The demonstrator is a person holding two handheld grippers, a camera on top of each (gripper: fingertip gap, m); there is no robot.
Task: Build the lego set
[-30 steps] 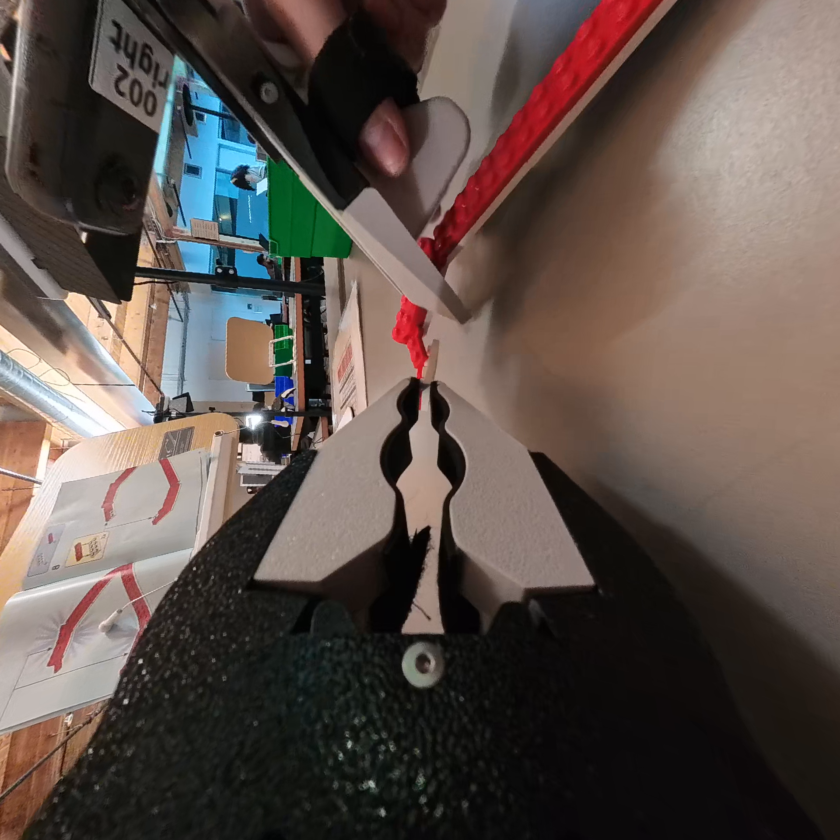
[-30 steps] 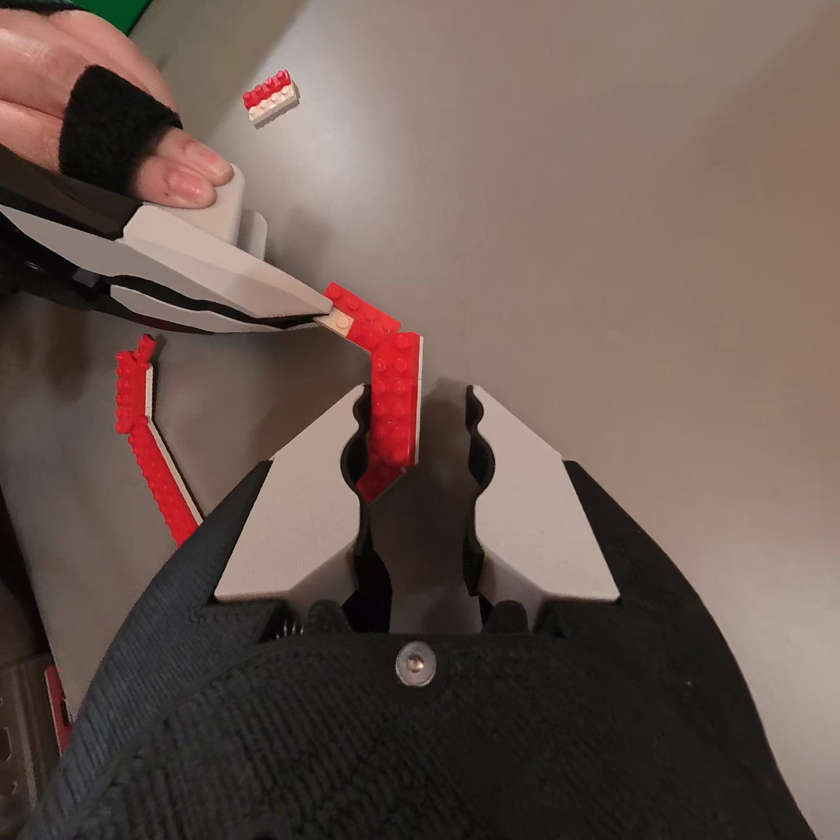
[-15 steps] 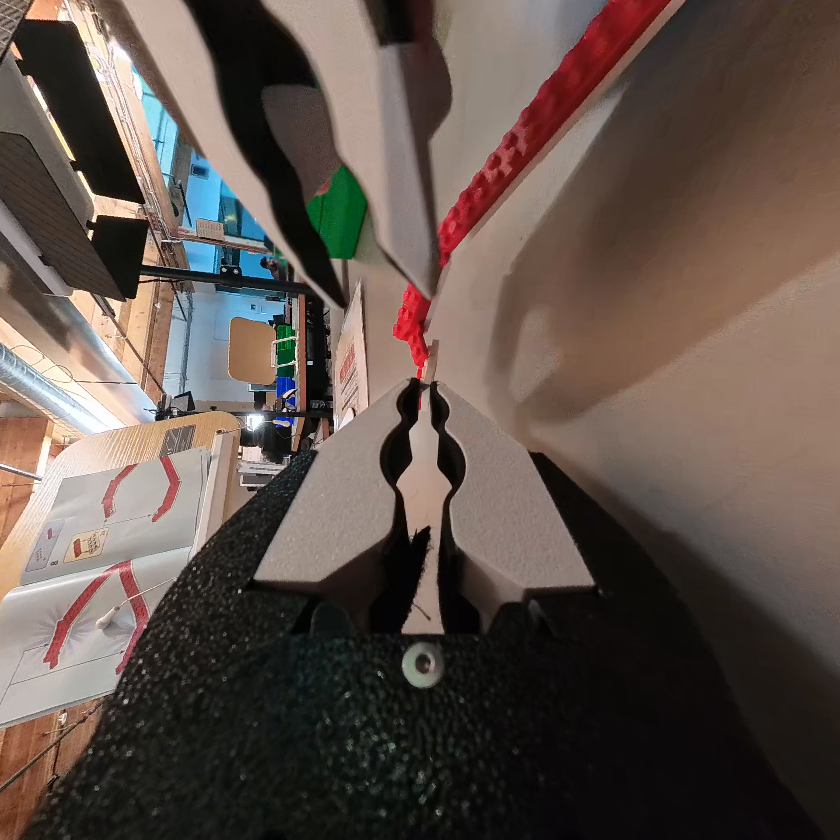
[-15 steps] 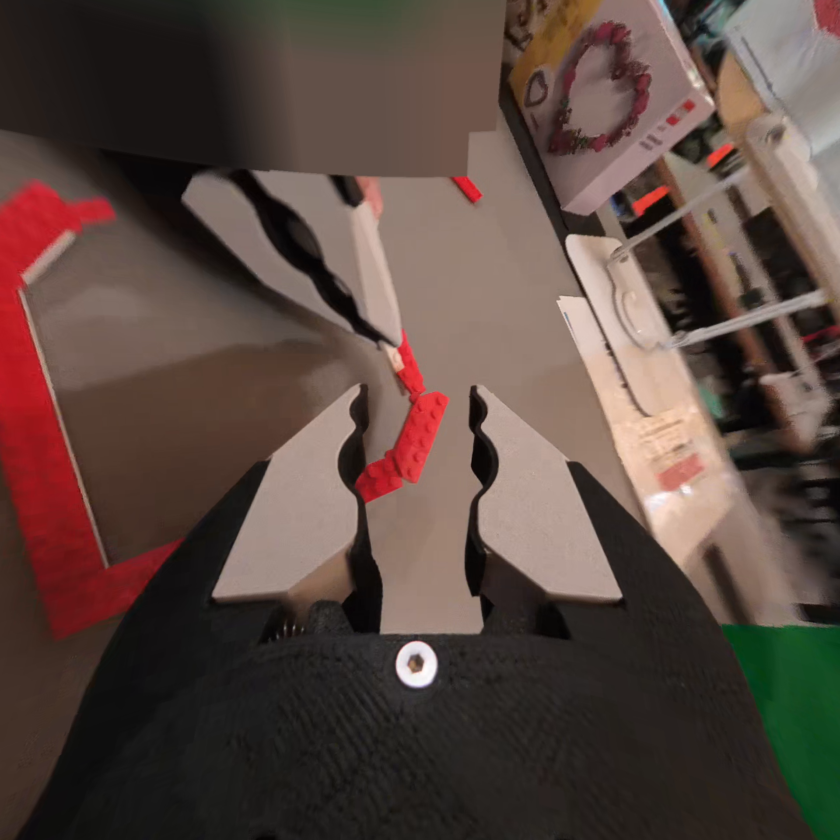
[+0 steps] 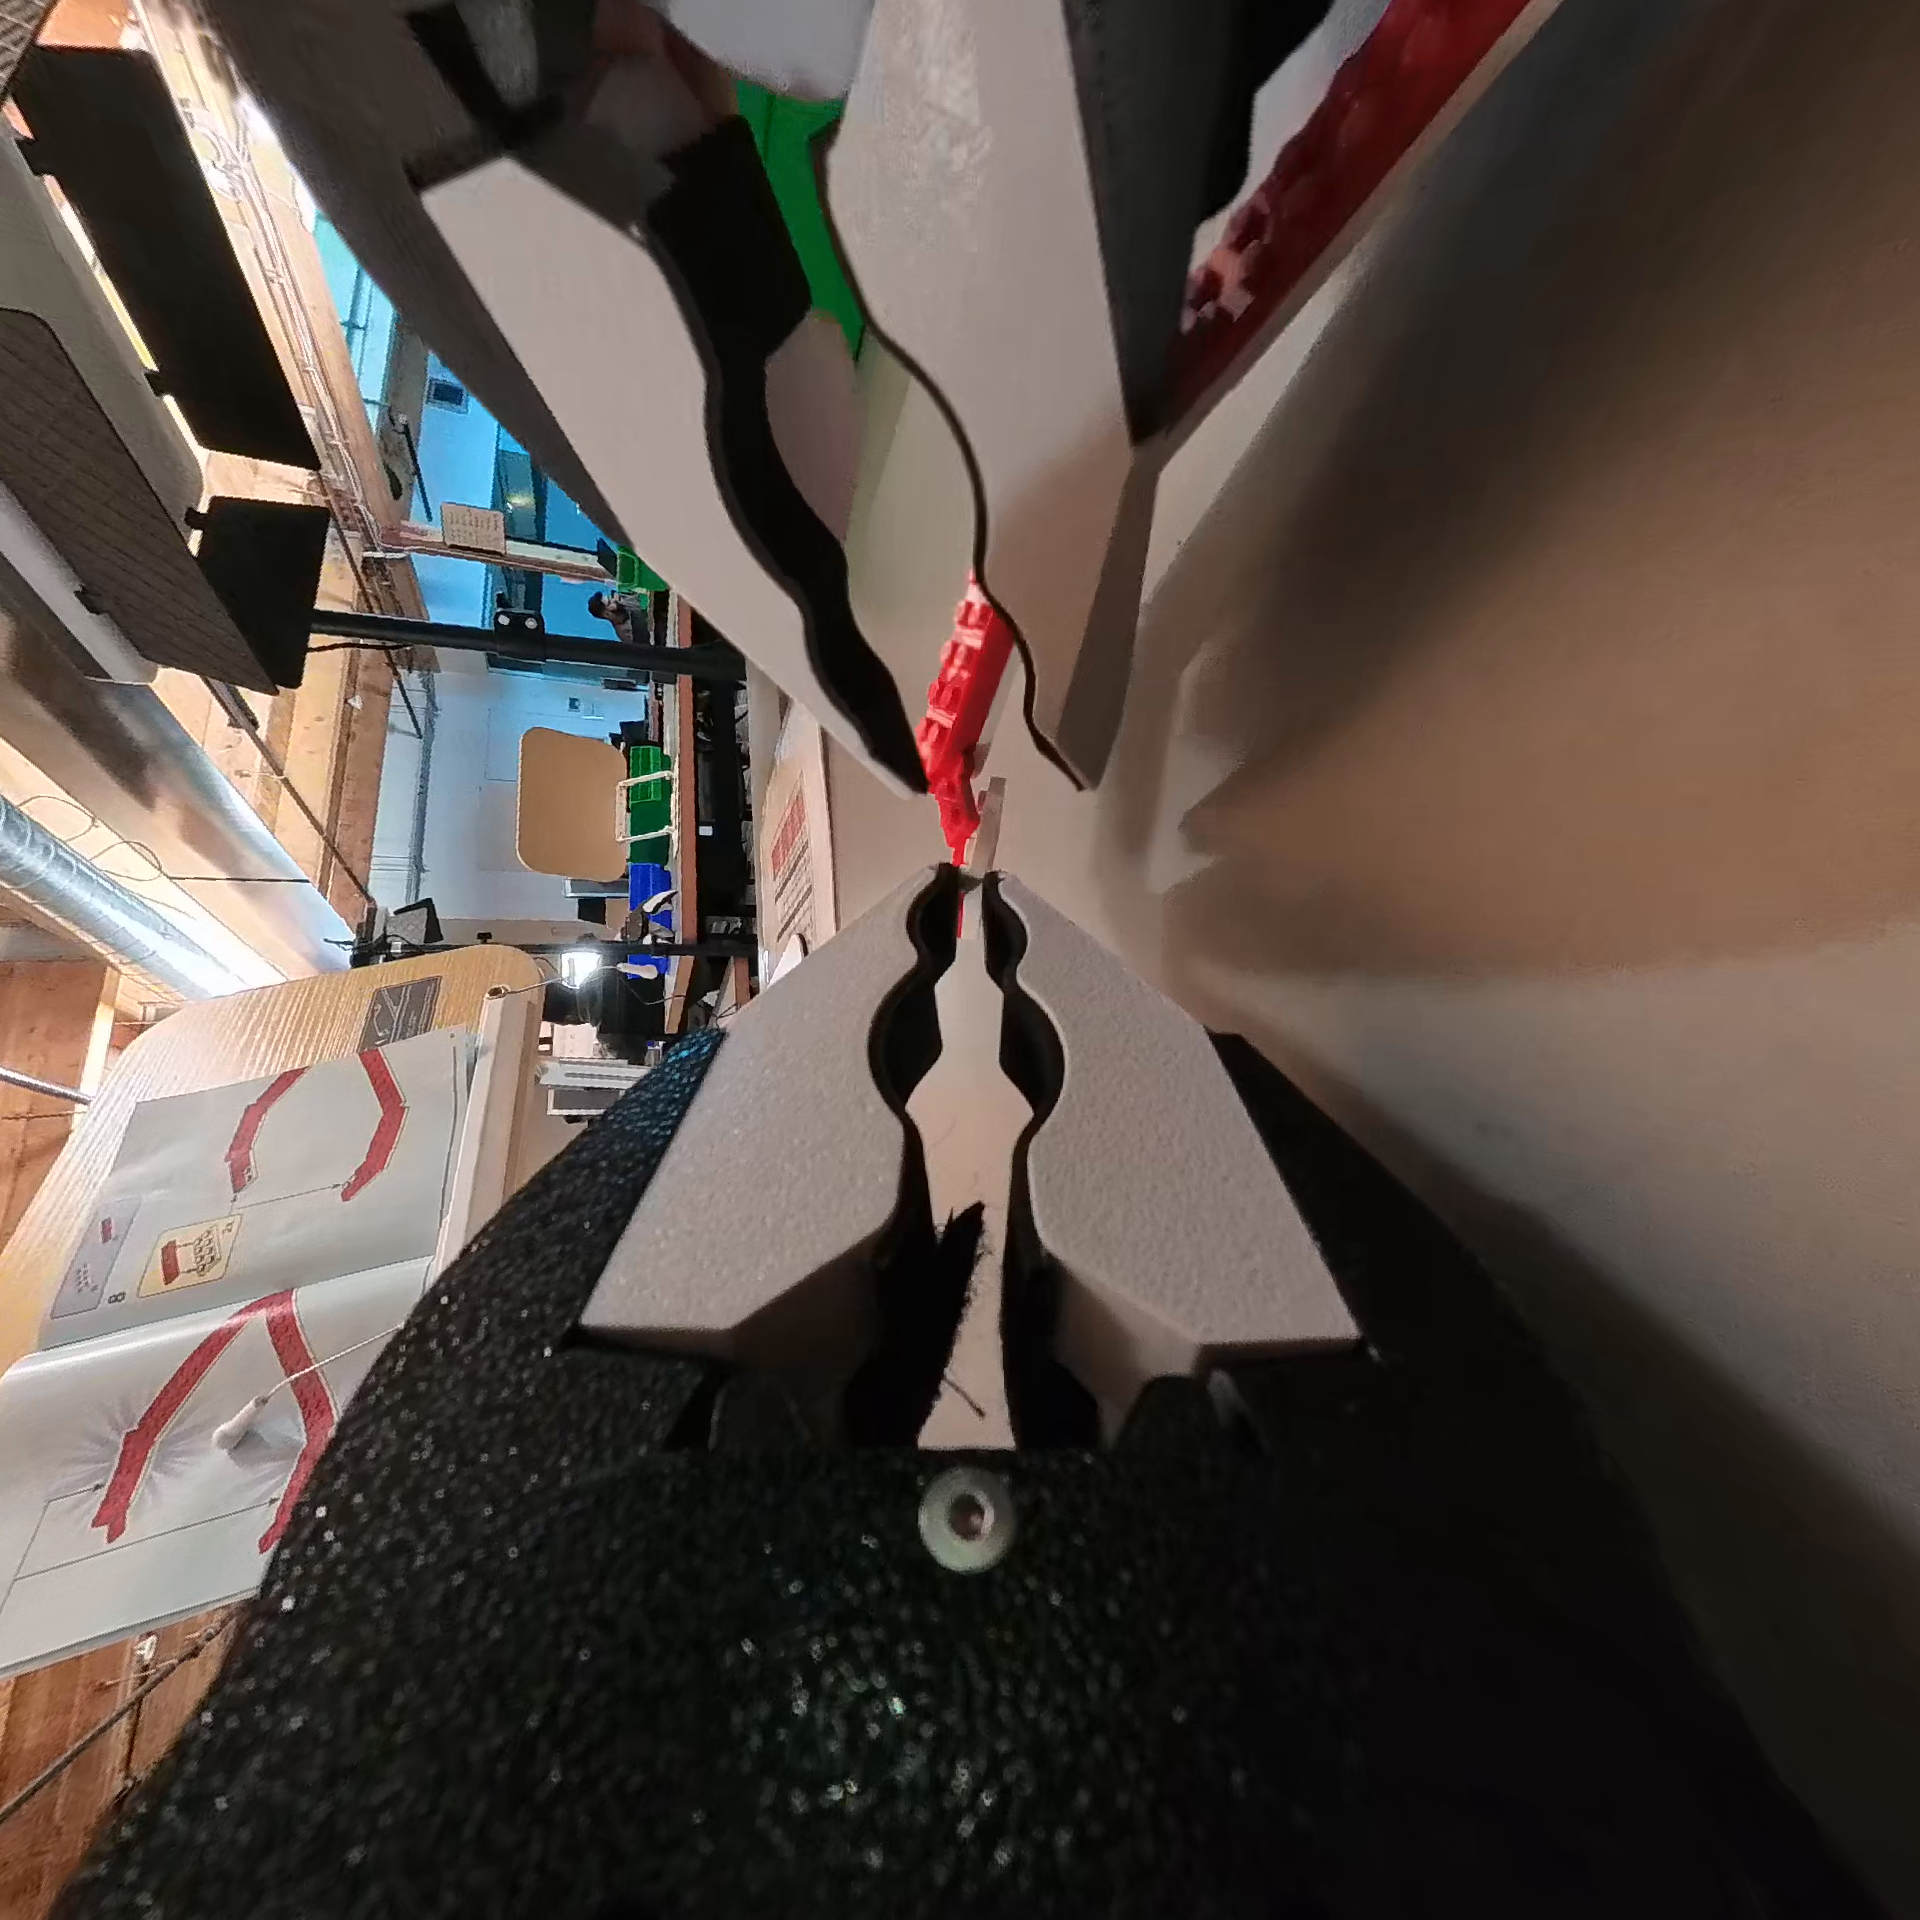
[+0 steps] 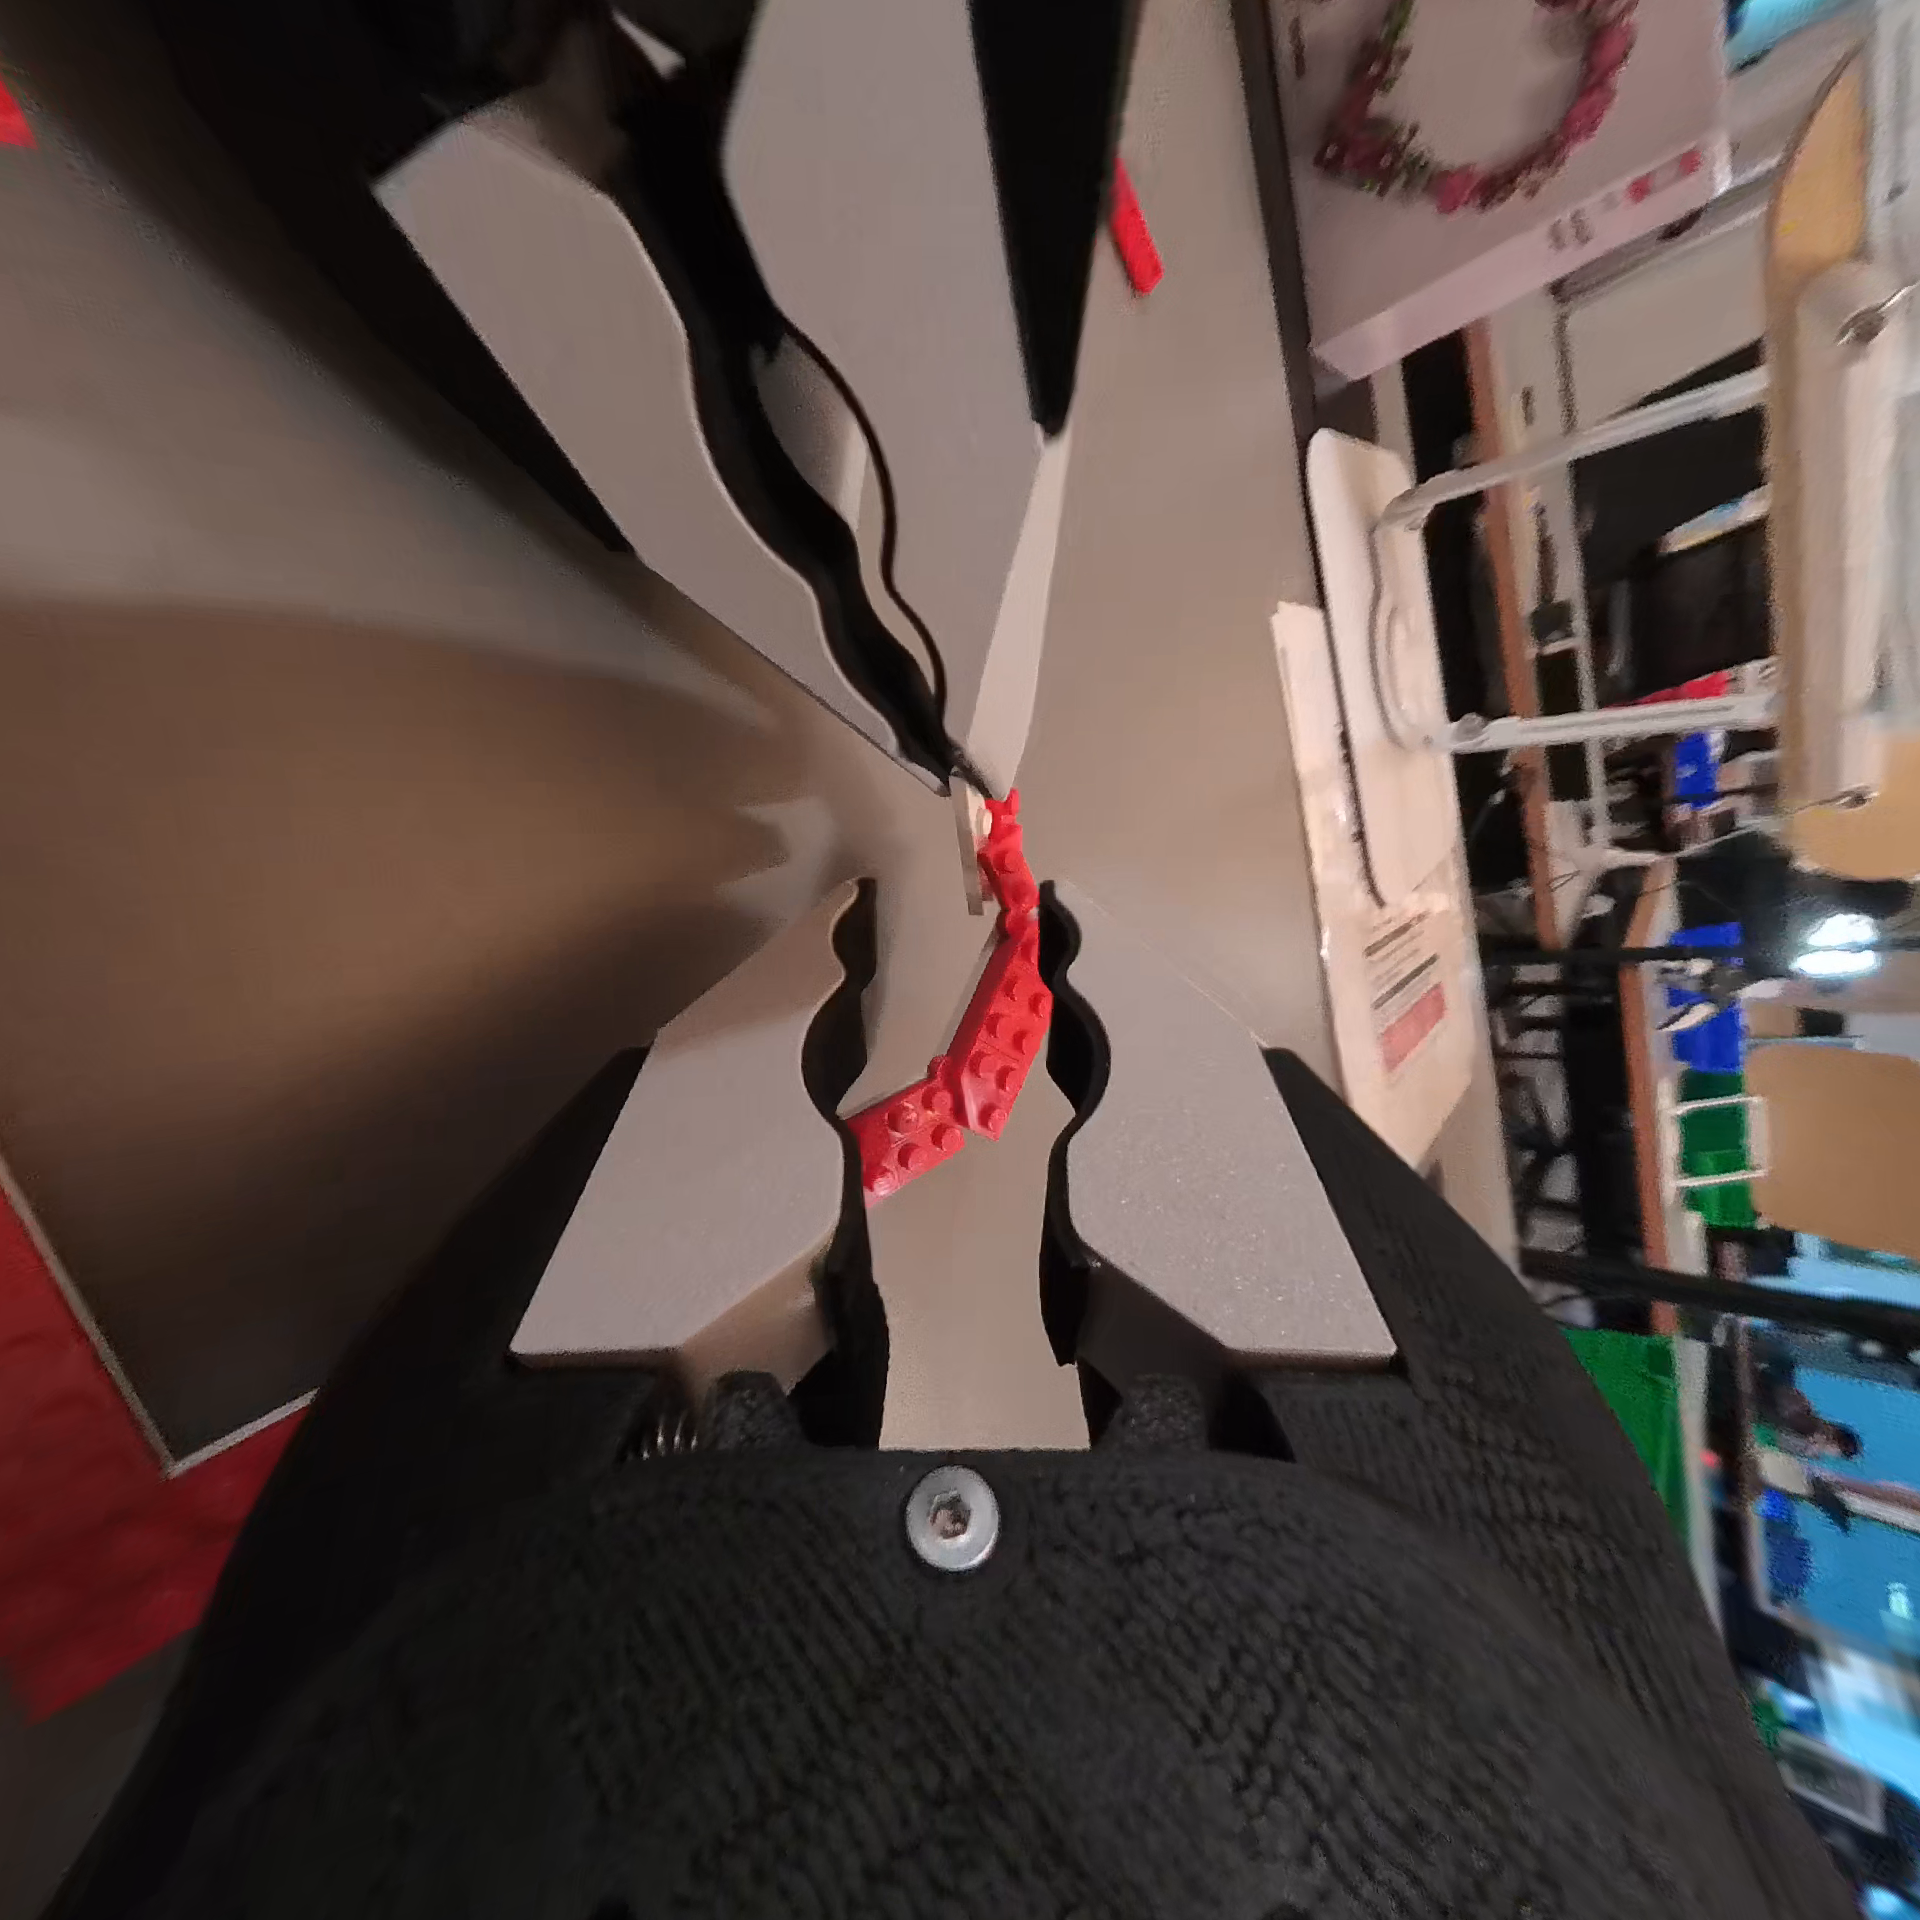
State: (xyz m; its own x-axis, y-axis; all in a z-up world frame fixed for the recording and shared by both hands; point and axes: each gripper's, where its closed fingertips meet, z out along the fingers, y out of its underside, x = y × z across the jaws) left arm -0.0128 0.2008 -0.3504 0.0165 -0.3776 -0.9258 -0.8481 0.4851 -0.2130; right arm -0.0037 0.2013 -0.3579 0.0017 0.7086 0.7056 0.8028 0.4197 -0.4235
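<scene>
Lego strip [image 6: 987, 1023], a bent red chain of plates with a pale plate at its far end, hangs in the air above the grey surface [image 6: 312, 883]. The left gripper [image 5: 966, 881] has its jaws nearly closed on the pale end and pinches it at the tips. The right gripper [image 6: 951, 914] has its jaws set wide apart, with the strip's free, lower part lying between them. The strip seems to brush the right-hand jaw, though no firm grip shows.

The step in hand looks like a two-handed hold on this sub-assembly, ready to straighten it or join it to the larger red frame [image 6: 73, 1371] lying on the surface. The next move probably calls for the right jaws to close squarely on the middle segment, flat to its faces, since the hinged links could swing or pop apart under a skewed squeeze. An instruction booklet [image 5: 239, 1247] lies open nearby.
</scene>
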